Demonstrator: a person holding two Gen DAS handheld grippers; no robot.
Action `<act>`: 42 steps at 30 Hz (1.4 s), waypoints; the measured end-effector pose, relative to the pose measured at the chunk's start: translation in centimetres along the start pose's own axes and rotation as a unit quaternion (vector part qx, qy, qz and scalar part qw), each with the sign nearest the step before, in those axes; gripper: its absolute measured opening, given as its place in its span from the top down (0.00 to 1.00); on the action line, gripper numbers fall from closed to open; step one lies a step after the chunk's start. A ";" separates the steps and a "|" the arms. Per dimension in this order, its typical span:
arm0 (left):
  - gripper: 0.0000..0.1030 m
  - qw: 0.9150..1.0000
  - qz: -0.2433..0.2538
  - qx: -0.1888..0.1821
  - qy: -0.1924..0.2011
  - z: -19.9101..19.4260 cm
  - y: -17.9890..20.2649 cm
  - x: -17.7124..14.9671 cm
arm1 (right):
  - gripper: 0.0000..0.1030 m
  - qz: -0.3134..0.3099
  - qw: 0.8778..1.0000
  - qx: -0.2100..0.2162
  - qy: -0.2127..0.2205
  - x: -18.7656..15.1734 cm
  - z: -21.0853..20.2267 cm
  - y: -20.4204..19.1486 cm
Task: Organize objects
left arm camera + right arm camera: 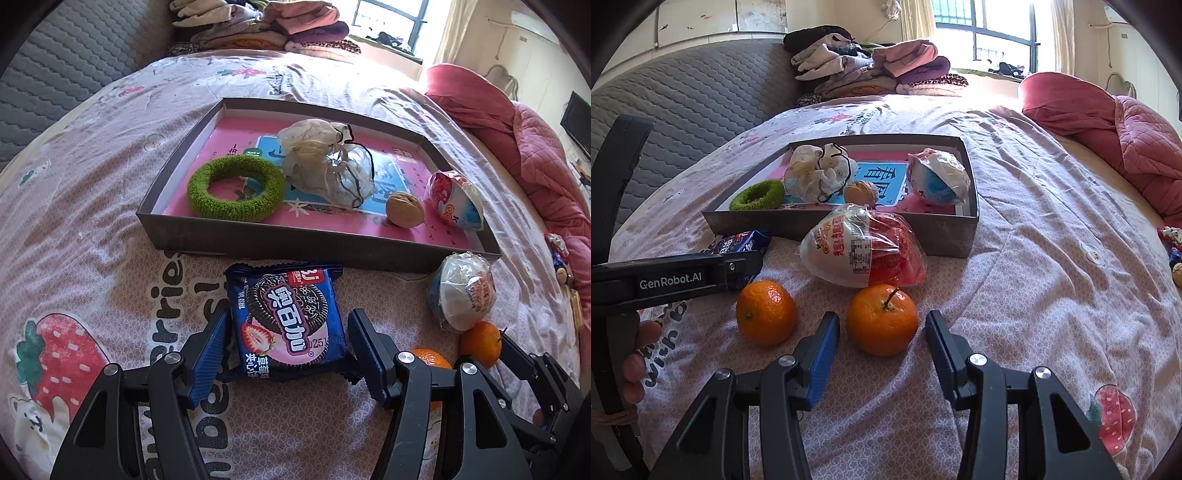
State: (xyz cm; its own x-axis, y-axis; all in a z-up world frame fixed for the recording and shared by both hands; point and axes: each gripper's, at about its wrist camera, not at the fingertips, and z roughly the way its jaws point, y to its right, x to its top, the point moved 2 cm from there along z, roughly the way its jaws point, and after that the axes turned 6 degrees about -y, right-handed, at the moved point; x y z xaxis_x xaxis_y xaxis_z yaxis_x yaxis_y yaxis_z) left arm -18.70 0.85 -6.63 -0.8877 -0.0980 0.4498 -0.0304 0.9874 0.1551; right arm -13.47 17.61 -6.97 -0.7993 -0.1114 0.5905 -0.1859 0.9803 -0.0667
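Note:
A dark shallow box (280,242) (945,229) lies on the bed. It holds a green ring (236,187), a crumpled clear bag (328,162), a walnut (405,209) and a wrapped toy egg (454,201). My left gripper (287,332) is open, its fingers on either side of a blue cookie packet (290,319) in front of the box. My right gripper (882,334) is open around a tangerine (882,319). A second tangerine (765,312) lies to its left. A red and white wrapped egg (862,251) lies in front of the box.
A quilted grey headboard (694,96) and folded clothes (871,70) are behind the box. A red quilt (1108,122) is heaped at the right. Small trinkets (1172,243) lie at the bed's right edge. The left gripper's body (670,278) crosses the right wrist view.

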 end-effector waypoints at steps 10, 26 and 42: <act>0.37 1.000 -0.004 -0.019 0.007 0.2 -0.4 0.0 | 0.56 0.006 1.000 0.007 0.001 0.1 0.5 0.2; 0.44 0.999 0.004 -0.030 0.017 0.0 -0.6 -0.4 | 0.62 0.008 1.000 0.020 0.003 0.0 0.5 0.2; 0.49 0.999 0.019 -0.023 0.023 -0.8 -0.4 -1.2 | 0.62 0.004 1.000 0.027 0.007 -0.2 0.1 0.0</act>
State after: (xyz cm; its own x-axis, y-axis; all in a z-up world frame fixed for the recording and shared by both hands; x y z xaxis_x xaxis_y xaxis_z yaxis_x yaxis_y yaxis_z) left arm -17.22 0.43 -6.56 -0.8659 -0.0662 0.4958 0.0258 0.9840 0.1764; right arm -13.40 17.67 -7.15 -0.7935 -0.1002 0.6003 -0.2099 0.9709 -0.1153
